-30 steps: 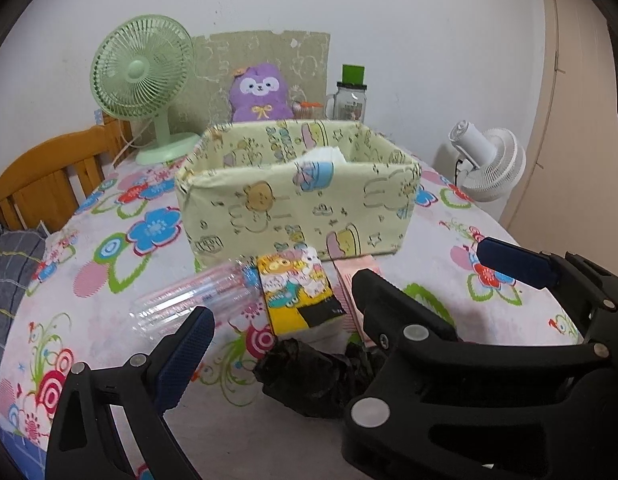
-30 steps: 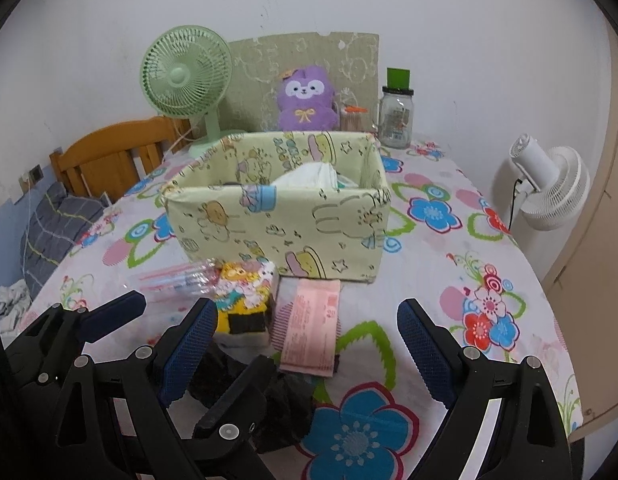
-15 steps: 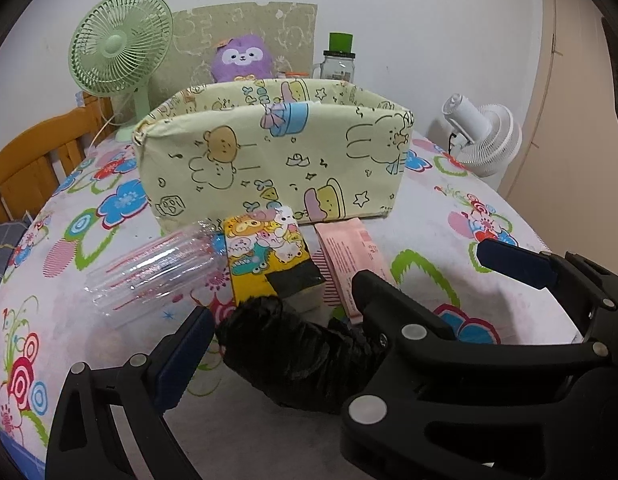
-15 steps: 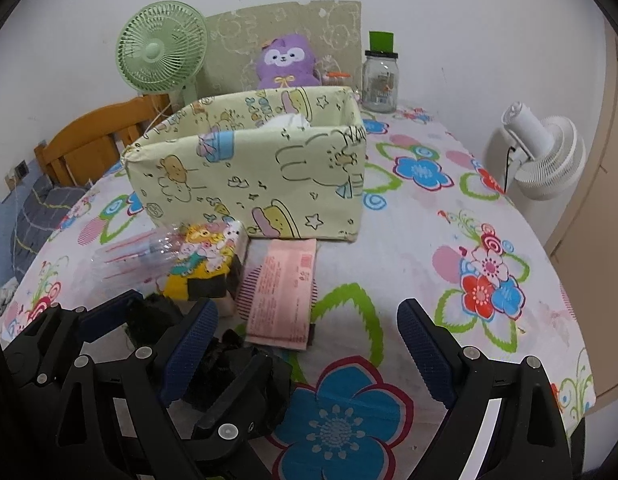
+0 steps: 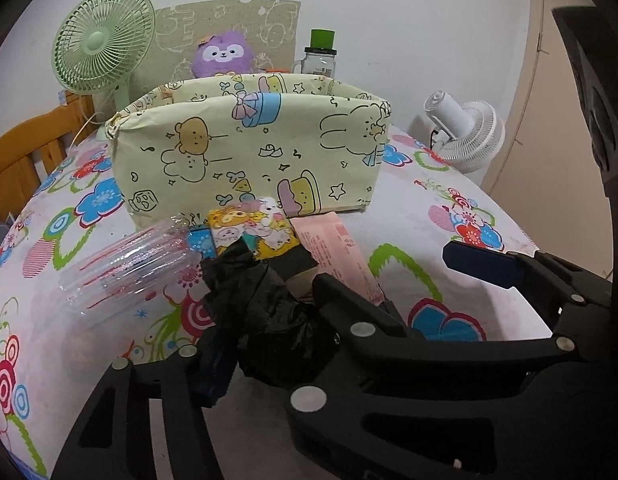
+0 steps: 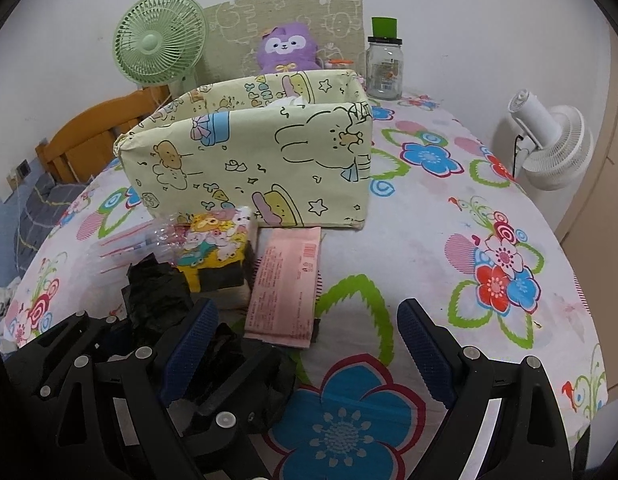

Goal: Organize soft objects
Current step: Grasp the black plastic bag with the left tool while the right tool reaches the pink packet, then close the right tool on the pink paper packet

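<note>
My left gripper point(image 5: 269, 340) is shut on a crumpled black plastic bag point(image 5: 261, 300) low over the near table; it also shows in the right wrist view point(image 6: 157, 296). My right gripper point(image 6: 305, 352) is open and empty, just right of the left one. A yellow cartoon tissue pack point(image 5: 253, 236), a pink packet point(image 6: 285, 280) and a clear plastic wrapper point(image 5: 129, 264) lie in front of the pale yellow cartoon fabric box point(image 5: 249, 152). White tissue point(image 6: 289, 101) shows inside the box.
A green fan point(image 5: 105, 48), purple plush point(image 5: 223, 54) and glass jar point(image 5: 319, 60) stand behind the box. A white fan point(image 5: 469, 136) sits off the table's right edge. A wooden chair point(image 5: 25, 152) is at left. The floral tablecloth point(image 6: 489, 240) covers the table.
My left gripper has closed on the black bag, which it straddled open half a second ago. Both grippers have moved closer to the box and lower.
</note>
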{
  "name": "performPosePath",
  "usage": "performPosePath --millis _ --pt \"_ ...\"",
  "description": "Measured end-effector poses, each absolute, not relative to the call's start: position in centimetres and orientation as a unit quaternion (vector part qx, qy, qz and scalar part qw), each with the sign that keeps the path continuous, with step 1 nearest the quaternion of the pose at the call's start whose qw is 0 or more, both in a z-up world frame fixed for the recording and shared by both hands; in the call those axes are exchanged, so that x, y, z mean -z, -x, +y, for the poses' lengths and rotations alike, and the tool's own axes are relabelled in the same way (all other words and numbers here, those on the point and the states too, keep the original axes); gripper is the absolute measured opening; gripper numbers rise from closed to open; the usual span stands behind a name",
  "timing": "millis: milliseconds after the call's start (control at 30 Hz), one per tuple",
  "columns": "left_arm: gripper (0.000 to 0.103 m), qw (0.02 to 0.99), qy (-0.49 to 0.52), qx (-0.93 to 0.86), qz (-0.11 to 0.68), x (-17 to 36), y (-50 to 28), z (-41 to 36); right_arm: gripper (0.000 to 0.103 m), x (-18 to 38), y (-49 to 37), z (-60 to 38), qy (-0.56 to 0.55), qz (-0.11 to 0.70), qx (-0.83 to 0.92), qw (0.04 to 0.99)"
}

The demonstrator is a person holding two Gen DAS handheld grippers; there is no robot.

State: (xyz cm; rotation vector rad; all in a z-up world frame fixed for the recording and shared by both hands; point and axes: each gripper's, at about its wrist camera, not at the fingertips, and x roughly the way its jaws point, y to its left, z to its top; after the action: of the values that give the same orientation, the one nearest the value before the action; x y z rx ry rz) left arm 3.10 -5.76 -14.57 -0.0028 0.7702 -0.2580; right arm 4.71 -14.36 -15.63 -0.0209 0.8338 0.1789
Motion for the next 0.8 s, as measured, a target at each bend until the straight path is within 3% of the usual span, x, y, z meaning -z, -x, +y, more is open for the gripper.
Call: performPosePath --millis 300,500,800 --pt "0.051 0.923 0.007 0.119 0.366 13.8 -3.0 -4.2 0.093 15.1 -5.0 -13.3 0.011 0.399 -0.099 0.912" --pt "0.050 0.923 0.010 0.100 0.371 14.0 -3.6 -3.0 0.093 15.0 -5.4 -12.5 0.016 0.397 -0.101 0.912" --pt "0.050 0.922 0.005 0.101 0.375 14.4 -4.0 -3.0 0.077 15.4 -6.1 -12.2 0.011 0.408 -0.101 0.907"
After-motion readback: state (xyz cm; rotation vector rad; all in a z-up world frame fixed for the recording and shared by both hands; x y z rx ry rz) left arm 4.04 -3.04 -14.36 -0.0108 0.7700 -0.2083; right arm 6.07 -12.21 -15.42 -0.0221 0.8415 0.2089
